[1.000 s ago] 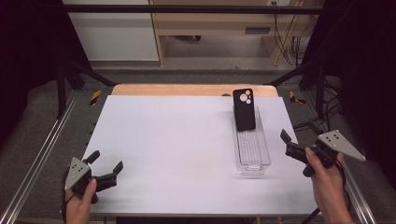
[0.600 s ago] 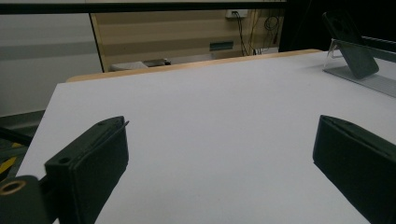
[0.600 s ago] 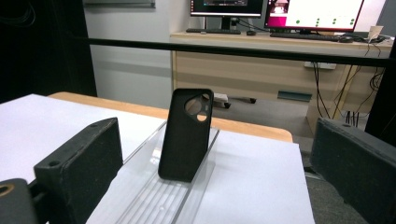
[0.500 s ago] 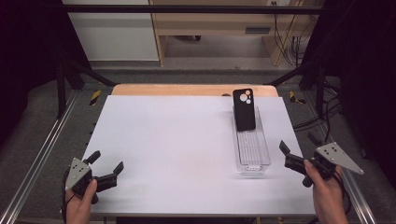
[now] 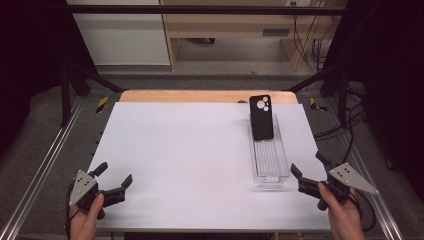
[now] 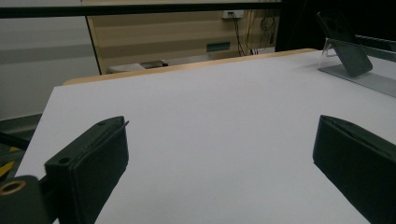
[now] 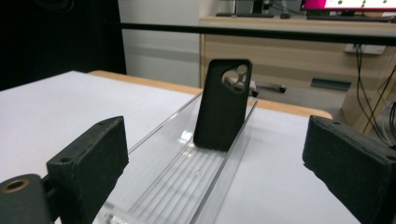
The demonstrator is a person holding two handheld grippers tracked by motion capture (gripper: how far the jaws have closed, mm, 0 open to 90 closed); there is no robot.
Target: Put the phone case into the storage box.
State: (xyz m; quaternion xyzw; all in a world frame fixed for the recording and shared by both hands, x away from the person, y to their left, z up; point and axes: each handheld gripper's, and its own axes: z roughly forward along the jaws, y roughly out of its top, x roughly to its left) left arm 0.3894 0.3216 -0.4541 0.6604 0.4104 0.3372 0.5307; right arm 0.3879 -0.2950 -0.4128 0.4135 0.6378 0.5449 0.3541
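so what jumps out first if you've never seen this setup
A black phone case stands tilted at the far end of a clear ribbed tray on the right of the white table. The right gripper, jaws open, points at the tray's near end.

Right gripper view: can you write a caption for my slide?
A black phone case leans upright in a clear ribbed tray, framed by the open right claw on the white table.

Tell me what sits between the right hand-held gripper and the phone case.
Just the clear tray's ribbed floor: in the right gripper view, the right hand-held gripper looks along it to the phone case.
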